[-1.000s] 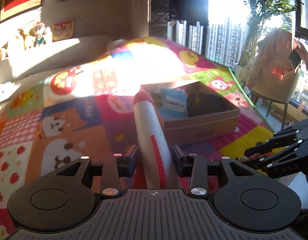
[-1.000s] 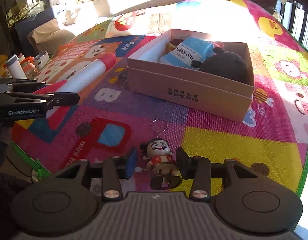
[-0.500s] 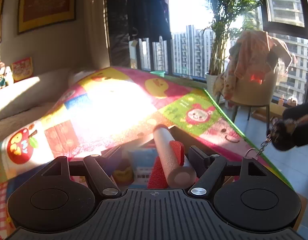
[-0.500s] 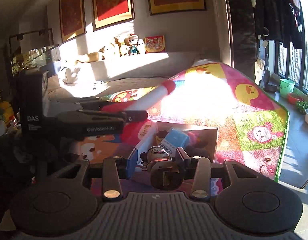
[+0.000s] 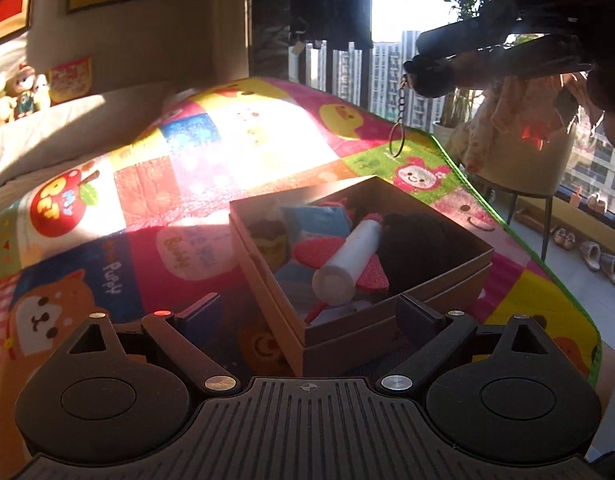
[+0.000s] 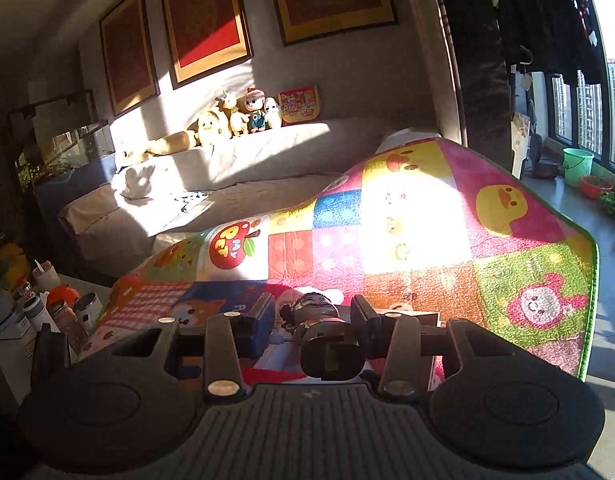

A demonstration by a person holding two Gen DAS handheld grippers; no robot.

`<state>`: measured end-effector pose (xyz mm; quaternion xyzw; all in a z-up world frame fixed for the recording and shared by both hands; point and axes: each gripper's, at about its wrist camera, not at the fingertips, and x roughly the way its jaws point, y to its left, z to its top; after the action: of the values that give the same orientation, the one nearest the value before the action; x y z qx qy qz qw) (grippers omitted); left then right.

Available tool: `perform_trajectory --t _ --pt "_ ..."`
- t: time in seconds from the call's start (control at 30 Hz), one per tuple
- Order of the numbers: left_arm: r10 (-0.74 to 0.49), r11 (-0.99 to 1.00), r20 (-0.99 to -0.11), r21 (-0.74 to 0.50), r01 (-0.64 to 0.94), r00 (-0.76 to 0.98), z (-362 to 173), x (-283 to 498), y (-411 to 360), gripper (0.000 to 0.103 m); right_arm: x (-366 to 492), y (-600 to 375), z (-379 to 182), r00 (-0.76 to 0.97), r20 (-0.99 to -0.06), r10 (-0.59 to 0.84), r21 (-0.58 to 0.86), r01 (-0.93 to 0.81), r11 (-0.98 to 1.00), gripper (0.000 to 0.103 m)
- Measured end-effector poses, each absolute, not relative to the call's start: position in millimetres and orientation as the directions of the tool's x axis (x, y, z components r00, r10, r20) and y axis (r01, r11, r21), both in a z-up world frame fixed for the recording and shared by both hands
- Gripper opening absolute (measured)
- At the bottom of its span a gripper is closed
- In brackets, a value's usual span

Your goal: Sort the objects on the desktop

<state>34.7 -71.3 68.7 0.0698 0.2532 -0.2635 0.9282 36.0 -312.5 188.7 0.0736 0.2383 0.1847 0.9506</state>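
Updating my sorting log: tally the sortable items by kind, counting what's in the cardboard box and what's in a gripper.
Foam rocket: 1
Blue packet: 1
Black plush: 1
Brown-yellow toy, partly hidden: 1
Figurine keychain: 1
Total: 5

Left tongs: matte black body with a ribbed central plate bearing a small round emblem, flanked by two large discs with recessed circles. Angled link arms carry silver screws, one red-tinted. Right tongs: identical construction, with blue-faced pads; seen from the left, its side housing reads "DAS".
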Motion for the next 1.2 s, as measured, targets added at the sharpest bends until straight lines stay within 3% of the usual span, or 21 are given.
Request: perform_trajectory --t 0.1,0.2,0.43,0.57,0.63,0.77,0.87,1.03,1.2 --pt "-0.472 0.841 -0.488 -0.002 0.54 0.734 72.9 26.3 -75.3 0.098 60.1 -305.8 175.7 0.802 -0.445 0.399 0.262 -0.309 0.914 0.042" --pt "-0.499 0.826 -0.477 -0.008 0.564 0.724 74.7 20.6 -79.0 0.098 74.9 -299.8 149.9 0.778 -0.508 0.369 0.264 -0.267 0.927 0.052" --pt "-0.603 0.74 -0.486 -0.044 0.671 0.633 64.1 28.2 -112.6 0.1 63.5 -314.0 117.6 0.768 -0.57 0.294 0.231 -0.194 0.954 0.052" --pt "-0.586 0.751 -0.519 -0.058 0.658 0.623 50.7 45.6 -126.3 0.1 52.3 -329.0 115.1 0.774 -0.576 0.263 0.232 -0.154 0.961 0.052" --pt "-0.541 0.787 -0.529 -0.044 0.616 0.654 47.9 49.4 -123.3 0.1 44.3 -333.6 113.4 0.785 -0.572 0.237 0.223 -0.13 0.966 0.056" --pt "-0.518 0.817 -0.5 -0.05 0.574 0.694 52.3 37.5 -98.0 0.102 22.9 -333.2 99.3 0.806 -0.566 0.172 0.142 -0.11 0.984 0.081" --pt "-0.46 0.854 -0.507 -0.026 0.52 0.729 47.2 30.6 -83.4 0.103 7.8 -323.9 77.6 0.802 -0.583 0.128 0.032 -0.135 0.99 0.088" --pt "-0.493 0.838 -0.561 -0.099 0.537 0.665 30.8 40.2 -77.8 0.103 9.5 -312.0 42.4 0.753 -0.639 0.159 0.032 -0.181 0.983 0.089" --pt "-0.525 0.811 -0.566 -0.108 0.575 0.635 15.9 52.5 -82.8 0.103 22.1 -300.5 36.8 0.758 -0.634 0.155 0.03 -0.176 0.984 0.087"
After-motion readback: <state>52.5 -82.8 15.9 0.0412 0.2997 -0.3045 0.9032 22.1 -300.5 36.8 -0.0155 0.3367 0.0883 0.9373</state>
